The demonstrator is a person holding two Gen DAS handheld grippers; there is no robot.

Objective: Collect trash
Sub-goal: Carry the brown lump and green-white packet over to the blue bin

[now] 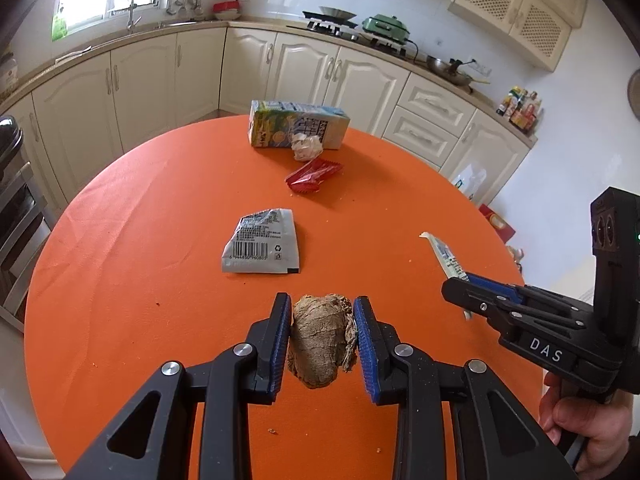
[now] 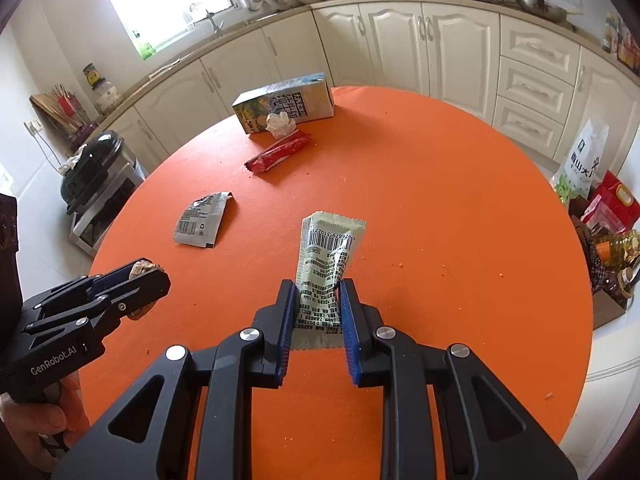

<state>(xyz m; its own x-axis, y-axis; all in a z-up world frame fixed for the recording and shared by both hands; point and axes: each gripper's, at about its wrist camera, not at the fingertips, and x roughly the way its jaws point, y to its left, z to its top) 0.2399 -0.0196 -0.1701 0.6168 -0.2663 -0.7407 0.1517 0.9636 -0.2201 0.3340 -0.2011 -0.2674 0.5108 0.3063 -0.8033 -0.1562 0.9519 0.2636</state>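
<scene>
Clamped in the left gripper (image 1: 322, 340) at lower centre, a brown husk (image 1: 318, 344) is held clear of the orange bench (image 1: 120, 220); a green sachet (image 2: 326, 264) is pinched by the right gripper (image 2: 318, 312), both presumably for disposal.

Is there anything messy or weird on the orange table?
Yes. A milk carton lies tipped on its side at the far edge of the table, with a crumpled tissue against it. A torn red wrapper and a flattened grey packet lie nearby, and crumbs are scattered about.
</scene>
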